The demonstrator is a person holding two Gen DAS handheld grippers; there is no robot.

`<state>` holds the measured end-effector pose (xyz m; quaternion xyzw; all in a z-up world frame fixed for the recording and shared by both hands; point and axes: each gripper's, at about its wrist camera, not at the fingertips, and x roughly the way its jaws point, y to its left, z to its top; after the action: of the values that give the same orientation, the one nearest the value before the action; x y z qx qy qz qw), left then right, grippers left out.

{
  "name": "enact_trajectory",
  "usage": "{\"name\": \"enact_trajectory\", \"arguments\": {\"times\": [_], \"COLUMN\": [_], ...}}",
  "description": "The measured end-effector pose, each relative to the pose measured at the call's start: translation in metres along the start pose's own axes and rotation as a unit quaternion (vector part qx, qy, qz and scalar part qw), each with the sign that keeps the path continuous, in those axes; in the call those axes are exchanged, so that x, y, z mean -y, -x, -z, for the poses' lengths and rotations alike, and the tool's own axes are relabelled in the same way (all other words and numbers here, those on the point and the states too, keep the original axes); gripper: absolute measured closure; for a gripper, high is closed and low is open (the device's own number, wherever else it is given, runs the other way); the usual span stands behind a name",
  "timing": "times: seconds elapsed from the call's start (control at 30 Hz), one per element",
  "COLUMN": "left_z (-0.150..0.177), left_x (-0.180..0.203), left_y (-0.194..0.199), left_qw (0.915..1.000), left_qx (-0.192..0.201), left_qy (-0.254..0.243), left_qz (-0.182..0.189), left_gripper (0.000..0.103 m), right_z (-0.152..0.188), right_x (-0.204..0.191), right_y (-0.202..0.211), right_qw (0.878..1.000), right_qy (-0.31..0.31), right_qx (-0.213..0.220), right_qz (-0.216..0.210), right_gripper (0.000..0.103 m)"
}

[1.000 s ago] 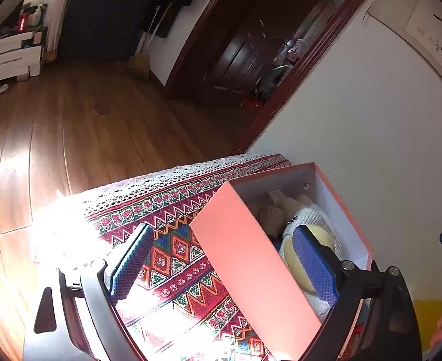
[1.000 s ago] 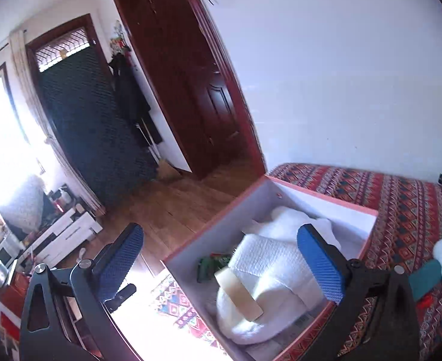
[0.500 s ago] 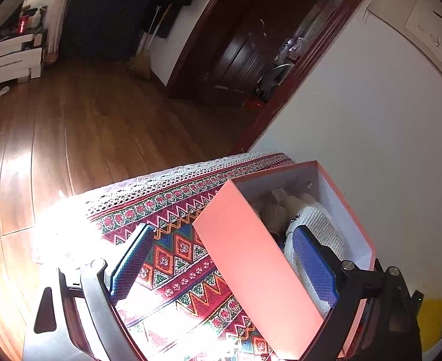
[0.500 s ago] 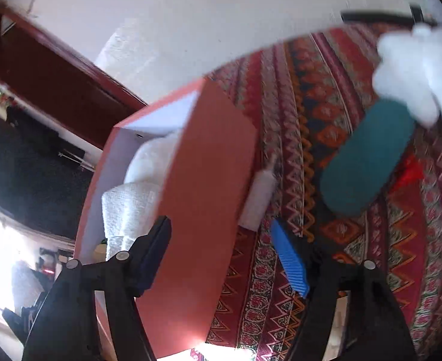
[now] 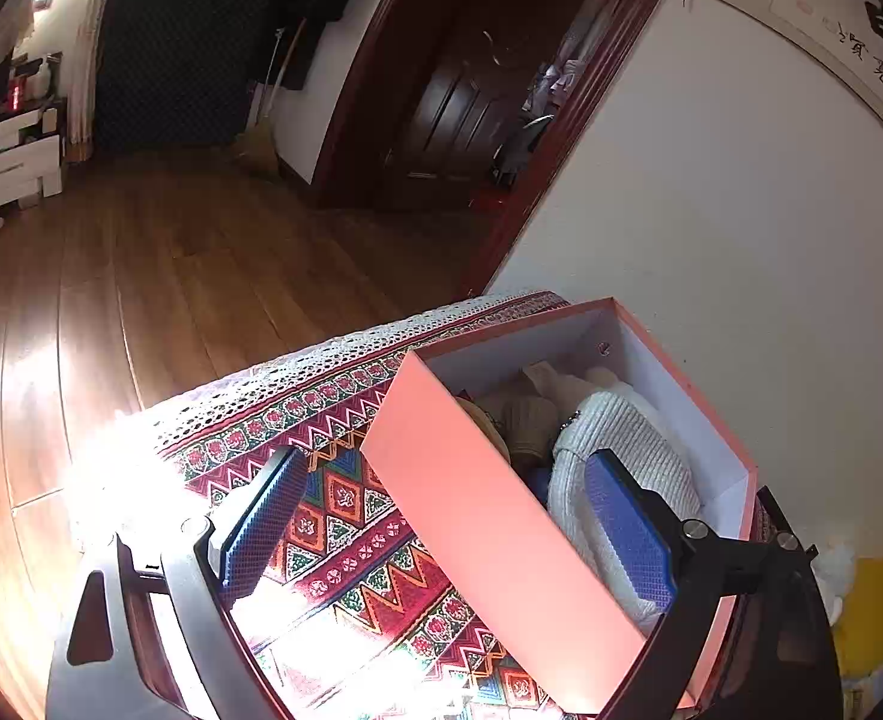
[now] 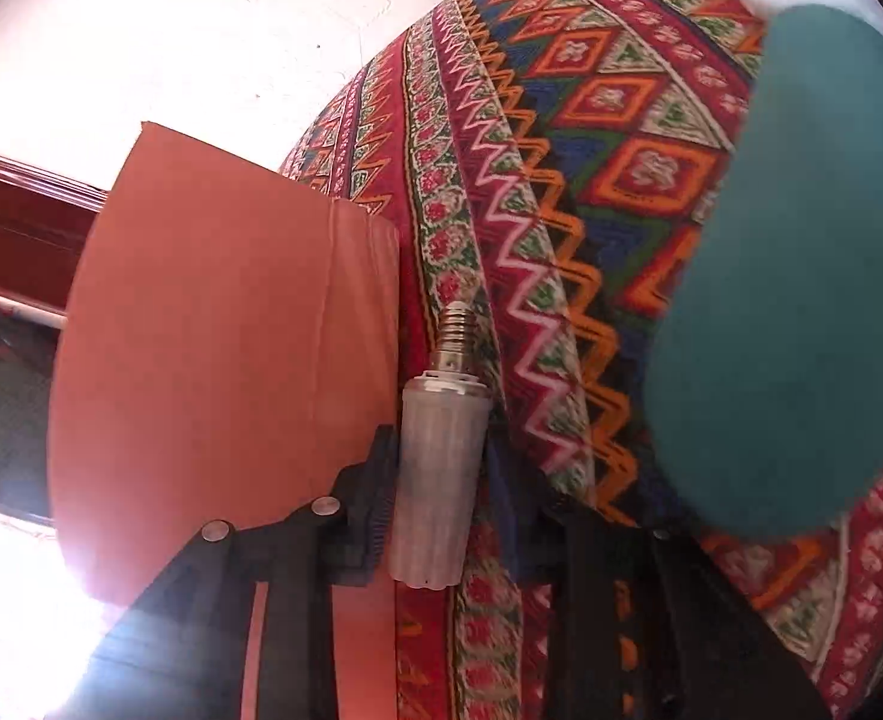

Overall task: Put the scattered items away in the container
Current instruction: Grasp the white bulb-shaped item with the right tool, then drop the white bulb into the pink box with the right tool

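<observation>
Fingers (image 6: 381,480) closing around light bulb (image 6: 438,462) beside box (image 6: 213,360).

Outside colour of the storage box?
Salmon pink outside on the box, white inside; clearest in the left wrist view.

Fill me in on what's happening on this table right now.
A person is clearing loose things into the pink box, which already holds a white knit item. The right claw is closing around a light bulb lying on the patterned cloth beside the box; its pads look about to touch it. The left claw is open, straddling the box's near wall.
</observation>
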<state>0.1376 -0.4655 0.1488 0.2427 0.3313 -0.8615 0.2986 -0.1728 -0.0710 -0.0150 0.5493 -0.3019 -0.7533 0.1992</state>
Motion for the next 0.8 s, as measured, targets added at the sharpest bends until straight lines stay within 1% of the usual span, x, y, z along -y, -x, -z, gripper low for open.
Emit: {"name": "enact_trajectory", "arguments": {"times": [0.03,0.1,0.2,0.27,0.3,0.37,0.4,0.47,0.5,0.53,0.57,0.6,0.67,0.7,0.77,0.8], "left_z": [0.001,0.002,0.003,0.003,0.002,0.001,0.000,-0.001,-0.002,-0.002,-0.003,-0.003,-0.004,-0.004,-0.003,-0.001], "left_x": [0.000,-0.001,-0.006,-0.010,-0.012,-0.015,-0.016,-0.017,-0.016,-0.016,-0.017,-0.017,-0.018,-0.016,-0.009,-0.004], "left_y": [0.000,0.001,0.002,0.004,0.004,0.005,0.006,0.008,0.009,0.010,0.012,0.013,0.014,0.014,0.014,0.015], "left_qw": [1.0000,1.0000,1.0000,1.0000,0.9999,0.9998,0.9998,0.9998,0.9998,0.9998,0.9998,0.9997,0.9996,0.9996,0.9997,0.9997], "left_qx": [-0.002,-0.004,-0.006,-0.005,-0.004,-0.003,-0.003,-0.001,0.002,0.004,0.006,0.007,0.008,0.008,0.009,0.010], "left_qy": [0.002,0.001,0.003,0.009,0.011,0.018,0.020,0.020,0.019,0.019,0.019,0.022,0.026,0.025,0.016,0.009], "left_qz": [0.003,0.004,0.003,0.002,0.001,0.001,0.002,0.002,0.001,0.001,0.001,0.004,0.008,0.009,0.014,0.020], "left_gripper": [0.009,0.009,0.009,0.009,0.009,0.009,0.009,0.009,0.009,0.009,0.009,0.009,0.009,0.009,0.009,0.009], "right_z": [0.002,0.005,0.009,0.016,0.020,0.036,0.043,0.062,0.065,0.070,0.076,0.081,0.087,0.092,0.104,0.104], "right_x": [0.002,0.001,-0.022,-0.059,-0.076,-0.128,-0.148,-0.202,-0.221,-0.235,-0.247,-0.255,-0.257,-0.258,-0.241,-0.226], "right_y": [0.010,0.038,0.095,0.141,0.156,0.186,0.195,0.201,0.202,0.205,0.210,0.217,0.235,0.239,0.255,0.262], "right_qw": [1.000,1.000,0.997,0.989,0.985,0.973,0.968,0.957,0.952,0.949,0.947,0.942,0.931,0.927,0.922,0.921], "right_qy": [0.003,0.018,0.064,0.116,0.136,0.189,0.208,0.247,0.258,0.264,0.266,0.270,0.295,0.302,0.308,0.306], "right_qx": [0.000,0.013,0.052,0.087,0.099,0.119,0.119,0.103,0.105,0.116,0.141,0.164,0.173,0.178,0.202,0.214], "right_qz": [-0.001,0.001,-0.003,-0.016,-0.024,-0.056,-0.071,-0.115,-0.126,-0.125,-0.115,-0.110,-0.127,-0.131,-0.117,-0.108], "right_gripper": [0.076,0.076,0.076,0.076,0.076,0.076,0.076,0.074,0.062,0.028,0.015,0.011,0.013,0.013,0.013,0.013]}}
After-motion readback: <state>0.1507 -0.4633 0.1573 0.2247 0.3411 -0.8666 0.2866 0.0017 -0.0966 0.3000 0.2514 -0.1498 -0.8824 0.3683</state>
